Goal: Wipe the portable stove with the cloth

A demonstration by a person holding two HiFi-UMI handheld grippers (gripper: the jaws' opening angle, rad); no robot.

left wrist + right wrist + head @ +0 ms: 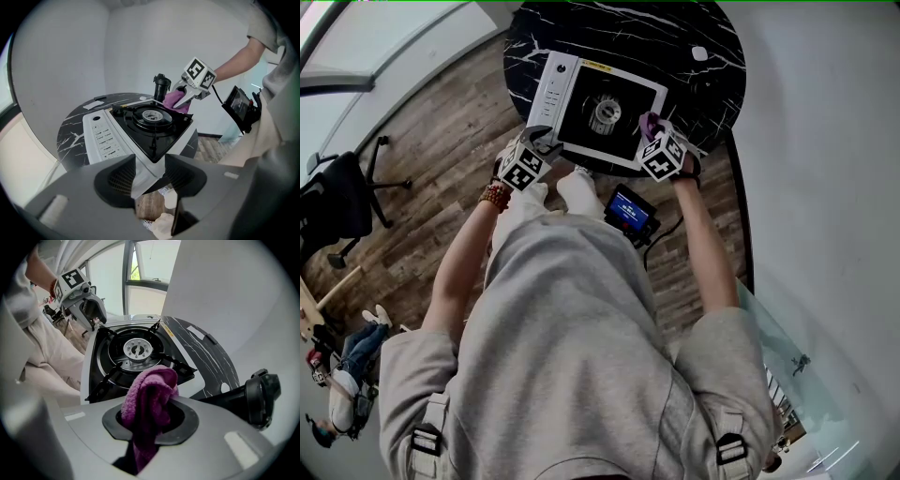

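Observation:
A white portable stove [551,89] with a black top and a round burner [605,112] lies on the black marble table [703,89]. My left gripper [546,142] is at its near left corner. In the left gripper view the jaws [149,165] are shut on that white corner of the stove [107,136]. My right gripper [656,133] is over the stove's near right corner, shut on a bunched purple cloth [650,122]. In the right gripper view the cloth [150,392] bulges up from between the jaws [151,414], just short of the stove's black grate [136,350].
A dark device with a blue screen [628,211] hangs below the table's near edge with a cable. A black knobbed object [260,397] stands to the right of the stove. Small white tags [700,53] lie on the marble. An office chair [337,202] stands on the wood floor at the left.

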